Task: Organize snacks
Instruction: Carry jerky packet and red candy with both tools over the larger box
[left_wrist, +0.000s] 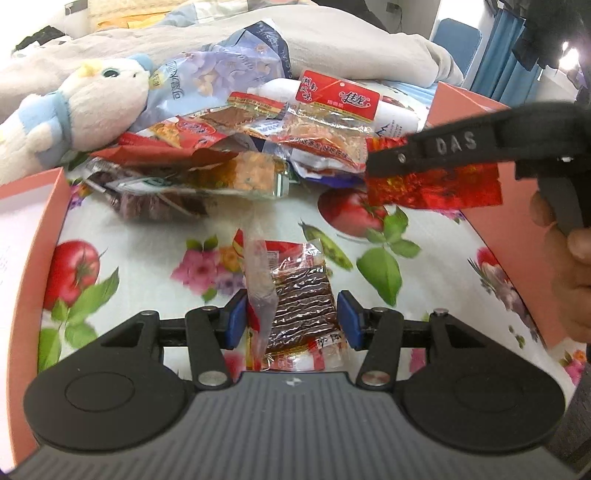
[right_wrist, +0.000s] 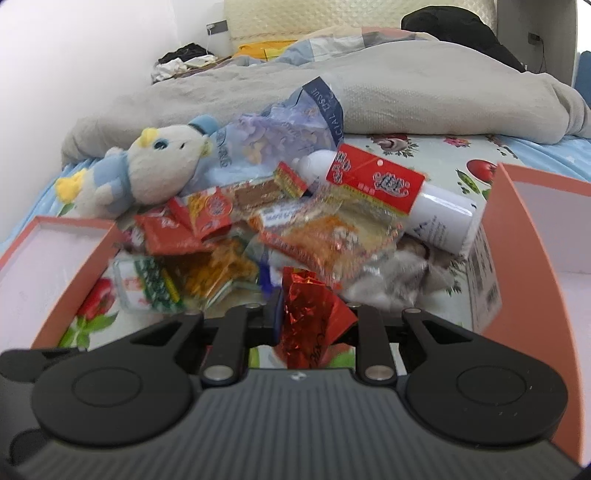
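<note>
A pile of snack packets (left_wrist: 236, 155) lies on a fruit-and-flower patterned cloth (left_wrist: 140, 229); it also shows in the right wrist view (right_wrist: 258, 236). My left gripper (left_wrist: 291, 317) is open, its blue pads on either side of a clear packet of brown strips (left_wrist: 295, 302) that lies on the cloth, not touching it. My right gripper (right_wrist: 314, 314) is shut on a shiny red foil packet (right_wrist: 310, 325); in the left wrist view it (left_wrist: 373, 162) holds that packet (left_wrist: 436, 188) above the cloth at the right.
An open pink box (left_wrist: 44, 229) stands at the left and another (left_wrist: 491, 206) at the right. A white and blue plush toy (left_wrist: 85, 110), a white bottle (right_wrist: 439, 214) and a tissue pack (right_wrist: 295, 129) lie among the snacks. A grey blanket (right_wrist: 406, 81) is behind.
</note>
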